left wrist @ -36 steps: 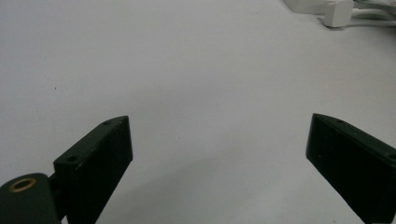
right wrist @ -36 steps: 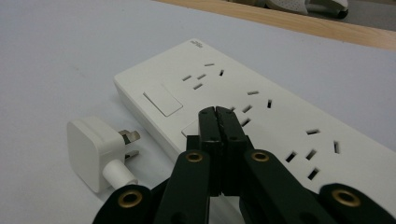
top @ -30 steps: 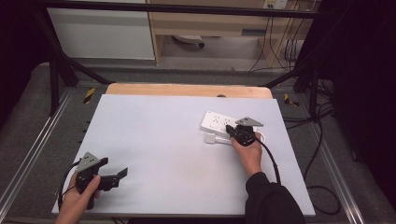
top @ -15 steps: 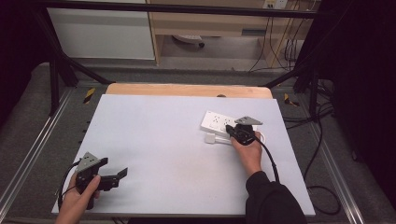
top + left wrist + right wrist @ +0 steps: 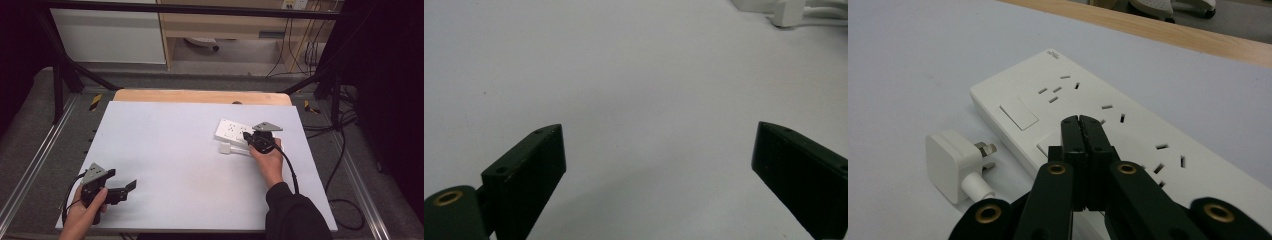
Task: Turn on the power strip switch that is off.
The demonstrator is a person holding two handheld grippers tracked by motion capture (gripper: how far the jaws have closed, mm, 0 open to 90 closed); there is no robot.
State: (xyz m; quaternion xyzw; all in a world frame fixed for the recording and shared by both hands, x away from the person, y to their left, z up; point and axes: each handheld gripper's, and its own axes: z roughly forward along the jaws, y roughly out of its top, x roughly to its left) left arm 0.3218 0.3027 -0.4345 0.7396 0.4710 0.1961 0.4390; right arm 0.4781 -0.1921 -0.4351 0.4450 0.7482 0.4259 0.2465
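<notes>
Right gripper (image 5: pixel 1083 125): jaws pressed together, nothing between them; tips rest on or just above the power strip (image 5: pixel 1128 130), beside its second rocker switch.
Power strip: white, flat on the table (image 5: pixel 165 150), directly under and ahead of the right jaws; first switch (image 5: pixel 1018 114) just left of the tips.
Plug (image 5: pixel 955 162): white, lying loose on the table, left of and below the right jaws, pins pointing toward the strip, not inserted.
Left gripper (image 5: pixel 659 165): jaws wide apart, empty, over bare table; the strip well ahead of it at upper right.
Step in hand: probably pressing a switch with closed tips; contact itself is hard to confirm.
Next move: likely a short downward push, then lift off and open for the plug.
</notes>
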